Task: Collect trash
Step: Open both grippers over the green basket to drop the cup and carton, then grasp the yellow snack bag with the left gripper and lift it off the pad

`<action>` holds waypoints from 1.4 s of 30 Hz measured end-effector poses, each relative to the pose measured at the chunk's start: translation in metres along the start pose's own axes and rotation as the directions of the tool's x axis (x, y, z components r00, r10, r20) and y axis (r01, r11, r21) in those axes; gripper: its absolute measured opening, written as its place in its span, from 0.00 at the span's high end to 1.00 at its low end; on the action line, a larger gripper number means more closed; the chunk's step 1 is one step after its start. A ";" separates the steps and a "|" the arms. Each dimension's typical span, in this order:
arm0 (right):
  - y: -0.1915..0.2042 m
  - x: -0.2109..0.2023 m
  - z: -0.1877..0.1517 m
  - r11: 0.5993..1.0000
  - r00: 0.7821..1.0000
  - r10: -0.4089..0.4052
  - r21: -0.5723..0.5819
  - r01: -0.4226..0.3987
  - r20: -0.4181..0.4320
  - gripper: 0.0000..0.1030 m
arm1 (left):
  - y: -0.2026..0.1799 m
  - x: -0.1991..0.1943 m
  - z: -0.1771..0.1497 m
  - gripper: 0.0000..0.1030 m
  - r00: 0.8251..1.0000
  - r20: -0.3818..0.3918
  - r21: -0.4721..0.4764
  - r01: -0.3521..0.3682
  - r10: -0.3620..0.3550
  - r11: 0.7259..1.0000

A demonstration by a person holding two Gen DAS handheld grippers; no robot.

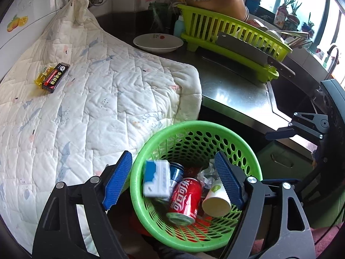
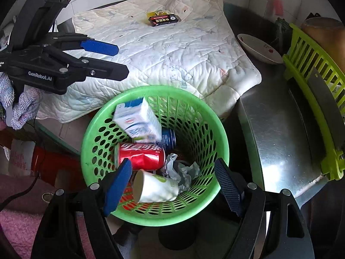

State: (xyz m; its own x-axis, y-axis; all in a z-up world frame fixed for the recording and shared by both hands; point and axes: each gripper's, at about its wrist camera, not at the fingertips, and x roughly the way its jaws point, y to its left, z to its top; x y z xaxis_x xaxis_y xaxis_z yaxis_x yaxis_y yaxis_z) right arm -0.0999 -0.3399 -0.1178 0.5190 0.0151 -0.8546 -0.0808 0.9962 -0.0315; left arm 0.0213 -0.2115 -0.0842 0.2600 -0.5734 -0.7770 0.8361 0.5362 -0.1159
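Closest to both cameras is the green basket (image 2: 103, 129), sitting low centre in each view and already holding a fair haul: a red can (image 2: 140, 156), a blue can (image 2: 169, 138) half buried behind it, a paper cup (image 2: 155, 188) on its side, some crumpled paper (image 2: 181, 172), and a blue-and-white carton (image 2: 138, 119) that looks blurred, so my guess is it's just dropping in.

The left gripper (image 1: 173, 178) hangs over the basket with its blue pads spread wide and nothing between them. Same story for the right gripper (image 2: 172, 183): wide apart, empty, carton and cup well below the pads.

Further back, upper left in the left wrist view, a black packet (image 1: 55, 77) with a yellow wrapper (image 1: 42, 76) tucked under it lies on the quilted white cloth (image 1: 107, 90). That looks like the trash left to grab.

What could go wrong: those two pieces are flat and stacked on soft fabric, so a pinch could grab only the packet, or bunch up the cloth and drag it. The carton is perched high on the pile and could tip out if the rim gets bumped. Past the cloth, upper right, a plate (image 1: 158, 43) and a green dish rack (image 1: 232, 36) crowd any wide swing.
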 end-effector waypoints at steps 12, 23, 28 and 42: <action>0.004 0.007 0.045 1.000 0.999 0.024 -0.004 -0.024 0.035 0.26 | 0.079 -0.034 0.026 0.24 0.989 0.045 -0.102 -0.135 0.140 0.986; 0.016 0.030 0.149 0.997 0.998 0.017 -0.071 -0.013 0.058 0.26 | 0.197 -0.052 0.084 0.24 0.959 0.075 -0.218 -0.251 0.273 0.943; 0.024 0.046 0.194 0.997 0.998 0.012 -0.073 -0.008 0.058 0.26 | 0.246 -0.038 0.110 0.26 0.955 0.073 -0.253 -0.260 0.286 0.932; 0.022 0.085 0.276 1.000 0.999 -0.007 -0.005 0.008 0.050 0.26 | 0.340 0.057 0.163 0.32 0.973 -0.017 -0.259 -0.229 0.232 0.938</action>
State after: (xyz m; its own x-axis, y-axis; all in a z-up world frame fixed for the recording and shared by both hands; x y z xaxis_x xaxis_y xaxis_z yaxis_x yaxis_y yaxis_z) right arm 0.1773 -0.2928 -0.0477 0.5614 0.0120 -0.8275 -0.0809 0.9959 -0.0404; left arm 0.3991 -0.1629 -0.0670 0.4388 -0.4226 -0.7930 0.5998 0.7949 -0.0917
